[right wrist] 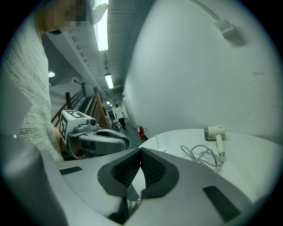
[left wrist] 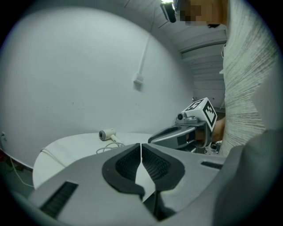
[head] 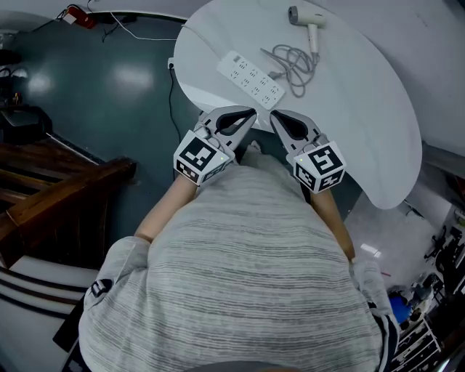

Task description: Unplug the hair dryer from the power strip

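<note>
Hair dryer (head: 305, 14), power strip (head: 251, 76) on white table (head: 363, 109)

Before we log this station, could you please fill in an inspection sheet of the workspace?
Surface: white rounded table.
Job's things: power strip towards the table's near edge; hair dryer at the far edge.
Clutter: nothing seen.
Grippers: left gripper and right gripper both shut, empty, held off the table.
Cables: dryer cord coiled beside the strip; whether it is plugged in cannot be told.
Surroundings: dark floor, wooden structure at left.
</note>
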A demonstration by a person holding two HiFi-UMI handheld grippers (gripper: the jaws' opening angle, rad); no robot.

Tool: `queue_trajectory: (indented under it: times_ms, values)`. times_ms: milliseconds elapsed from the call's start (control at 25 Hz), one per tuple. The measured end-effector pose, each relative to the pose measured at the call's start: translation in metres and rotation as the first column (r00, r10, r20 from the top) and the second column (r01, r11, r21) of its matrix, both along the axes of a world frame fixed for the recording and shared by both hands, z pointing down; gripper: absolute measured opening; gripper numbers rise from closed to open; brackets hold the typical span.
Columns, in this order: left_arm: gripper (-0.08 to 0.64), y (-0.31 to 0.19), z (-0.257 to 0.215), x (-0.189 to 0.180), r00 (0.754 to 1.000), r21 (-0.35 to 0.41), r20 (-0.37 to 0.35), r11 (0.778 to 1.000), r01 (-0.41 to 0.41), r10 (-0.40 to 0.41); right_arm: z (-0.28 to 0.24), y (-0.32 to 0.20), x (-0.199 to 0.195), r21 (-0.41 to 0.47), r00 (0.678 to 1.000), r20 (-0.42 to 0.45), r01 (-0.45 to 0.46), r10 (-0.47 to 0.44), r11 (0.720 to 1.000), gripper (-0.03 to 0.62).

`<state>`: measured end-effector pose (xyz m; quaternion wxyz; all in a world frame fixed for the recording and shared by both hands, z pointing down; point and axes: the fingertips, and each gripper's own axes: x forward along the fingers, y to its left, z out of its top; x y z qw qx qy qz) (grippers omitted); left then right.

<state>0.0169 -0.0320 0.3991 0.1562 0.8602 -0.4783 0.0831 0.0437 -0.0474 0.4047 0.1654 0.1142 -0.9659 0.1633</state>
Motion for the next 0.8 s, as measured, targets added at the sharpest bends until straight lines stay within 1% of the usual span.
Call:
queue_trajectory:
  times_ms: [240,800]
  values:
    - [0.015,0.006,-0.009,0.002,1.000,0.021,0.008,0.999,0.027,-0.028,-0.004,0.010,-0.004,0.028,0.999,0.002,0.044,-0.044,0.999,0.025]
    - [0.015,0.015,-0.016,0.002,0.999,0.034,0.010,0.999,0.033,-0.034,-0.007,0.018,-0.004,0.043,0.999,-0.002,0.046,-0.046,0.998,0.025]
